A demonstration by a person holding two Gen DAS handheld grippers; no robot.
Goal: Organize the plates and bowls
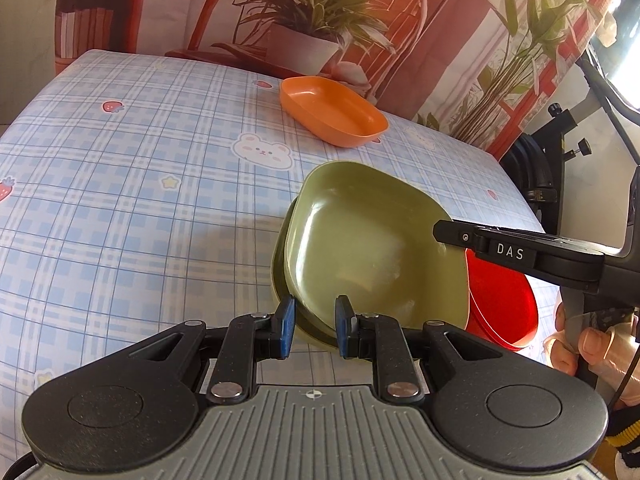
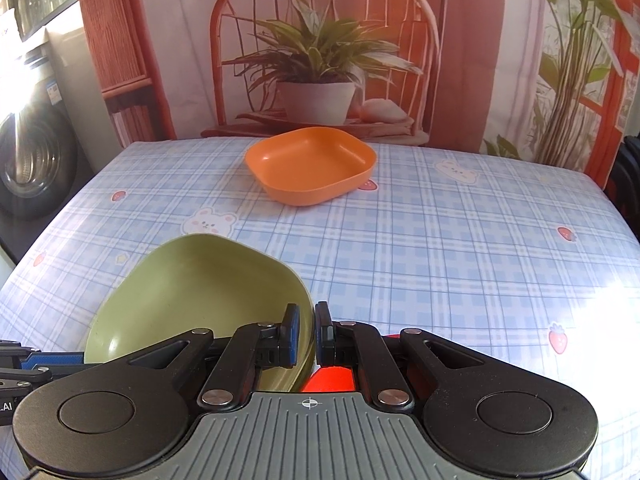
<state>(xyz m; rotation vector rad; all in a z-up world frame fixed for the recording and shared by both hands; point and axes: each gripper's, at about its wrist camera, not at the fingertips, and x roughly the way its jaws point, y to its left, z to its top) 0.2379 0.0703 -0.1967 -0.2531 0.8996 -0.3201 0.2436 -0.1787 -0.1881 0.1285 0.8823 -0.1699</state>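
Note:
A green bowl [image 1: 368, 244] sits nested in a second green bowl [image 1: 280, 280] near the table's front. My left gripper [image 1: 314, 330] is closed on the near rims of the green bowls. My right gripper [image 2: 307, 334] is shut on the right rim of the top green bowl [image 2: 200, 300]; it also shows in the left wrist view [image 1: 516, 252]. A red bowl [image 1: 500, 304] lies under my right gripper, seen as a red patch [image 2: 332, 380] in the right wrist view. An orange bowl [image 1: 332, 110] [image 2: 310, 164] stands empty at the table's far side.
The table wears a blue plaid cloth [image 2: 440, 260] with bears and strawberries. A printed backdrop [image 2: 320, 48] hangs behind the far edge. A black stand [image 1: 560, 148] is off the right edge. A washing machine [image 2: 28, 160] is at the left.

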